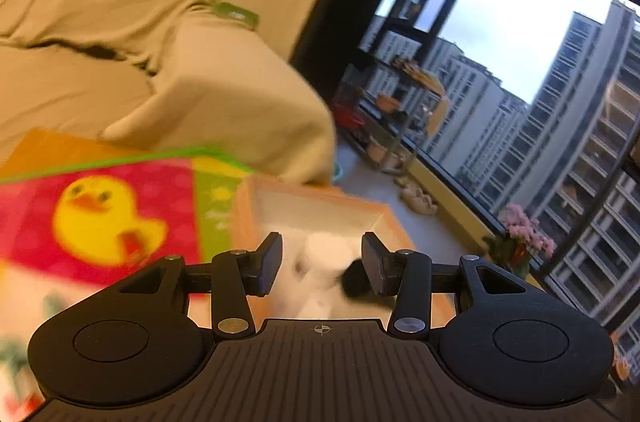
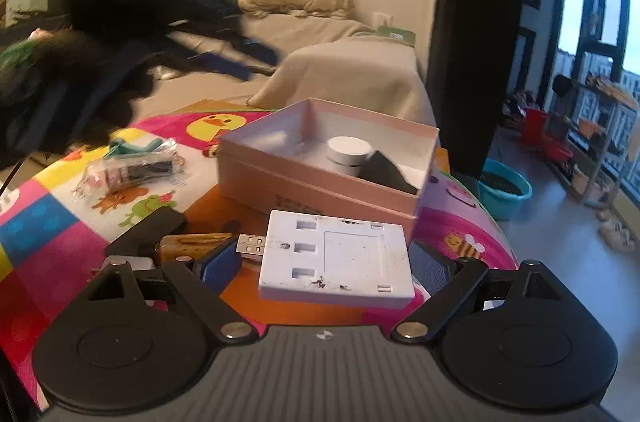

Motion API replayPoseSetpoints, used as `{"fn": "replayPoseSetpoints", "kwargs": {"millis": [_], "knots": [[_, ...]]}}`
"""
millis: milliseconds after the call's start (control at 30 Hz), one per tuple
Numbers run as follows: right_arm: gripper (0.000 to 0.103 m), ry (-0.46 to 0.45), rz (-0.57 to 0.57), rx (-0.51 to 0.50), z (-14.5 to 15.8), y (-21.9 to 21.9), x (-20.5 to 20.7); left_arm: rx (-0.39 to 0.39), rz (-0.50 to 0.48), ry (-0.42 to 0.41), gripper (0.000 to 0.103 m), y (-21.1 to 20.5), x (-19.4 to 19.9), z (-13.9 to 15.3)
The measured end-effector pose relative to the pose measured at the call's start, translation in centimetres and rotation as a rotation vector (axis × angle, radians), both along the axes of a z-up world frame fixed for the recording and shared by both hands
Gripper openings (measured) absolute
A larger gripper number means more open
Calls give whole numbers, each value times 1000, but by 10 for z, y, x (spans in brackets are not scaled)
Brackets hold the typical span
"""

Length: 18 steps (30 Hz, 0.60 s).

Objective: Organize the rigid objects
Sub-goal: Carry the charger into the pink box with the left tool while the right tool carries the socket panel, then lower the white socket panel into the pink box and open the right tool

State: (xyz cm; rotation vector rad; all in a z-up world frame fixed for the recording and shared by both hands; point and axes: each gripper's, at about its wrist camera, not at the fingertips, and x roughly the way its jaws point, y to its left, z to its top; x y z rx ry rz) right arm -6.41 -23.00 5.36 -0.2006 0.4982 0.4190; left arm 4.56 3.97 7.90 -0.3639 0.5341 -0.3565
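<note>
In the left wrist view, your left gripper (image 1: 320, 258) hangs spread and empty over the pink box (image 1: 384, 218), its contents blurred; that side looks finished with a drop.

In the right wrist view, your right gripper (image 2: 324, 262) brackets the white plastic block (image 2: 336, 262), its pads wide and seemingly not yet pinching. Next, close squarely, then lift toward the box, where a white round tin (image 2: 347, 150) sits.

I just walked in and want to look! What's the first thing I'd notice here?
Probably the white plastic block right up close, sitting between the wide-open jaws of the right gripper. Just behind it is the open pink box with a round white tin inside, on a bright cartoon cloth with a big yellow duck. In the left wrist view, tall apartment buildings fill the big window.
</note>
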Motion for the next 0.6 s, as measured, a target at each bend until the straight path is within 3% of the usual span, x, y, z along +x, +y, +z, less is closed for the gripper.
{"fn": "replayPoseSetpoints", "kwargs": {"millis": [200,367,467,600], "knots": [[90,-37,-21,67,29,2,25,150,-25,38,48,30,-76,-29],[91,-52,-50,95,58,28,85,315,-19,119,48,45,-110,-51],[92,13,-99,32,52,48,116,320,38,116,48,63,-121,-55],[92,59,-108,10,26,54,104,279,117,93,48,86,-124,-55]]}}
